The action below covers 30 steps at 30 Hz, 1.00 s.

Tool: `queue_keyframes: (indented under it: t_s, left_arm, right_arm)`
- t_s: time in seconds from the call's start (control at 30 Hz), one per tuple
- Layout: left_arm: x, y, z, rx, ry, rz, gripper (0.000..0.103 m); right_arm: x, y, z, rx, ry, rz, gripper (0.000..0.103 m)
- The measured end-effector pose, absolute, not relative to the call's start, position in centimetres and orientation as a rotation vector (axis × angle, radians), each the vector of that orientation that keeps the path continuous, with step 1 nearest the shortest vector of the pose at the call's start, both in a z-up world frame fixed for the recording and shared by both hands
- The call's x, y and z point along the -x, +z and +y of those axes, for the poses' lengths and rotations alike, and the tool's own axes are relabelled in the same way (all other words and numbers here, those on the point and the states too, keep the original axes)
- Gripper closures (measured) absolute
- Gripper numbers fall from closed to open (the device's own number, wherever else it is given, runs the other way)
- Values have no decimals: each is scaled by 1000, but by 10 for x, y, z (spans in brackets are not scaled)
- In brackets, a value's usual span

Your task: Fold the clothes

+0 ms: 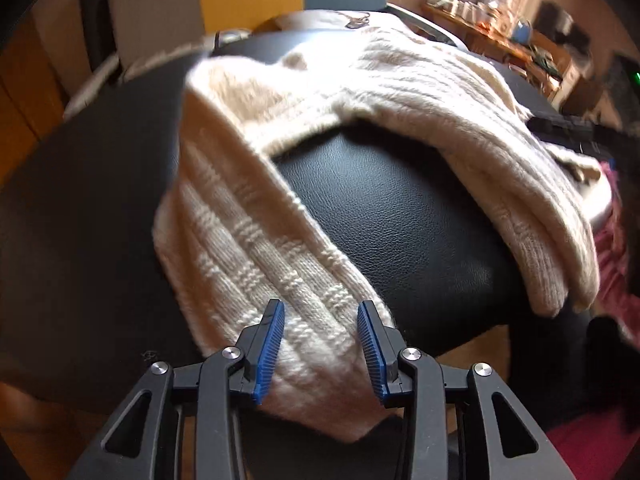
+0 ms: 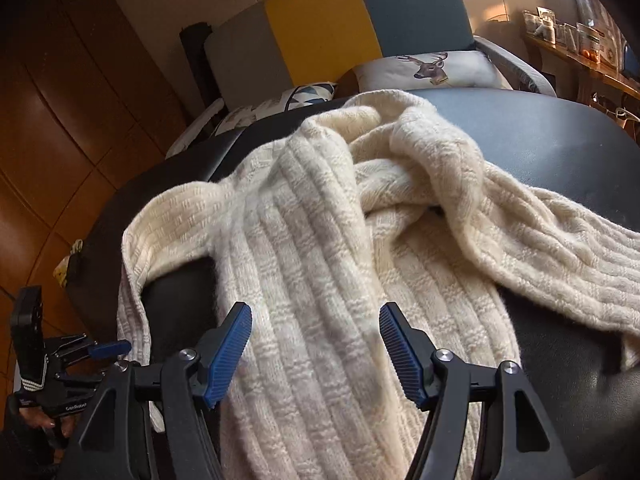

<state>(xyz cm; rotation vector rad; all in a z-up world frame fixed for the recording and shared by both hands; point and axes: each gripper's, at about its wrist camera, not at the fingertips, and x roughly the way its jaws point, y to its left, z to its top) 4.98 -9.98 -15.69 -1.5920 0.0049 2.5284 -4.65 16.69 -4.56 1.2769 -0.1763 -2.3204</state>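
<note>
A cream knitted sweater (image 1: 360,92) lies rumpled on a black leather surface (image 1: 400,216). One long ribbed part of it runs toward my left gripper (image 1: 321,312), which is open with the knit lying between and under its blue pads, over the near edge. In the right wrist view the sweater (image 2: 340,240) is bunched in folds, and a wide ribbed part hangs toward my right gripper (image 2: 316,314), open just above it. The left gripper (image 2: 108,348) shows at the lower left there, held by a hand.
Behind the black surface (image 2: 560,136) stands a sofa with yellow and blue back panels (image 2: 340,20) and a deer-print cushion (image 2: 428,68). Wooden flooring (image 2: 60,140) is on the left. A cluttered shelf (image 1: 500,28) sits far right. Pink fabric (image 1: 616,248) lies at the right edge.
</note>
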Motion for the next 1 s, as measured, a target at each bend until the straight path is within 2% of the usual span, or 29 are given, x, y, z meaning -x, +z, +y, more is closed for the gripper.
queue_keyframes:
  t_s: [0.03, 0.1, 0.23, 0.27, 0.33, 0.37, 0.4, 0.53, 0.6, 0.73, 0.83, 1.0]
  left_arm:
    - [-48, -157, -99, 1583, 2532, -19, 56]
    - [-45, -157, -94, 1566, 2534, -25, 43]
    - [-34, -160, -71, 1560, 2594, 122, 43]
    - [-33, -158, -71, 1559, 2600, 141, 47]
    - [-31, -156, -70, 1558, 2613, 126, 63]
    - [-30, -156, -72, 1558, 2623, 111, 79]
    - [-29, -155, -74, 1558, 2634, 97, 89]
    - [-45, -149, -98, 1545, 2646, -28, 91]
    - [-48, -140, -117, 1519, 2641, -158, 92]
    - [-54, -108, -205, 1409, 2626, -625, 92]
    - [-54, -97, -282, 1335, 2681, -884, 92]
    - [-52, -112, -390, 1393, 2728, -1151, 92]
  right_arm:
    - [46, -49, 167, -1287, -2321, -175, 35]
    - [45, -56, 171, -1318, -2318, -199, 35]
    - [45, -70, 177, -1380, -2307, -250, 35]
    - [44, -74, 178, -1393, -2301, -255, 35]
    - [42, -80, 180, -1406, -2293, -258, 35]
    - [41, -80, 180, -1402, -2294, -251, 35]
    - [39, -80, 180, -1397, -2295, -244, 35]
    - [35, -80, 180, -1392, -2301, -210, 34]
    - [34, -79, 179, -1392, -2304, -181, 34]
    - [33, -79, 177, -1404, -2304, -156, 33]
    - [33, -79, 174, -1420, -2311, -148, 32]
    - [32, -78, 163, -1445, -2329, -87, 27]
